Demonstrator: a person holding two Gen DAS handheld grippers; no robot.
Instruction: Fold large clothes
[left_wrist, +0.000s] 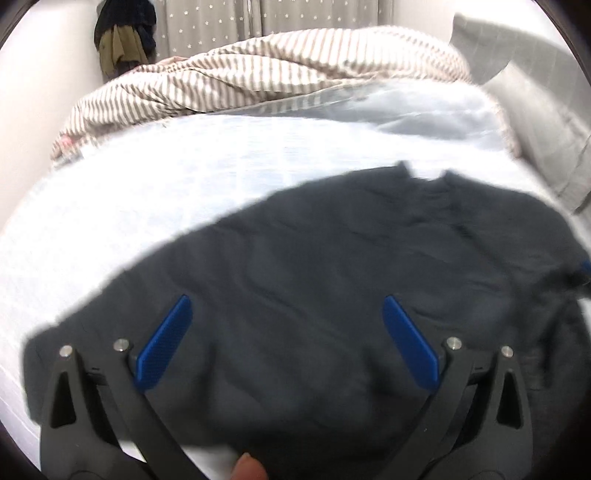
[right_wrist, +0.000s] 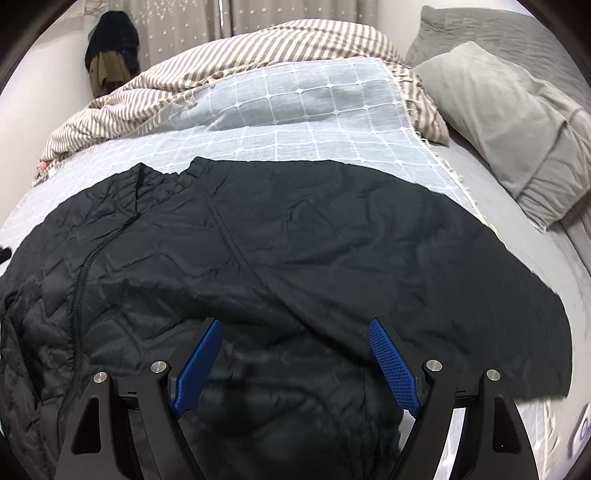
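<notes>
Your left hand-held gripper (left_wrist: 287, 306) hangs over the jacket (right_wrist: 258, 258) with jaws wide apart, gripping nothing. The jacket lies spread flat on the bed (right_wrist: 295, 144), zipper toward the left. Your right hand-held gripper (right_wrist: 295, 328) stands equally wide above it, empty. A pillow (right_wrist: 509, 125) lies at far right.

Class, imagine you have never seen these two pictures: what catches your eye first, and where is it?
A big black quilted jacket spread across the pale checked bedspread fills the foreground. Just above it hover the blue pads of the open right claw and open left claw. Behind lies a rumpled striped duvet.
</notes>
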